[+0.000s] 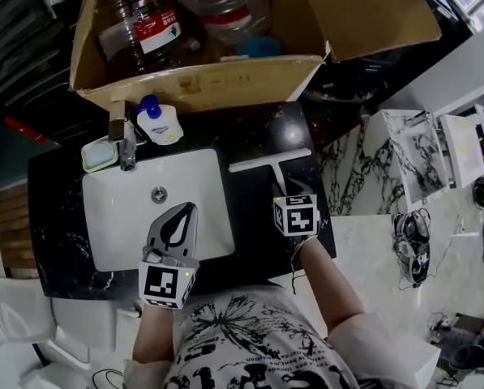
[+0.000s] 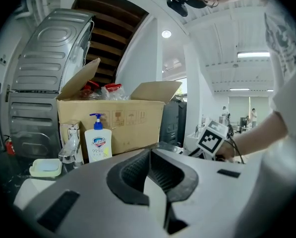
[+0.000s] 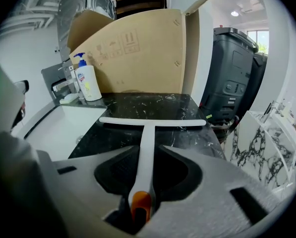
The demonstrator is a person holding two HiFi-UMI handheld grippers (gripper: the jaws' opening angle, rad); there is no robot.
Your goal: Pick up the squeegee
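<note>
Your R gripper (image 3: 147, 149) has jaws wide astride the squeegee (image 1: 271, 162) handle, flat on the black counter (image 1: 258, 128) centre-right of head view, so a squeeze would catch it; L gripper (image 1: 190, 211) hangs shut & empty over the sink (image 1: 120, 217), out of the way.

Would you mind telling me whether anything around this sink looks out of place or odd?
The open cardboard box of plastic bottles stands out: it sits on the counter behind the faucet and soap pump, an odd thing here. The squeegee lies flat beside the basin; nothing looks spilled.
</note>
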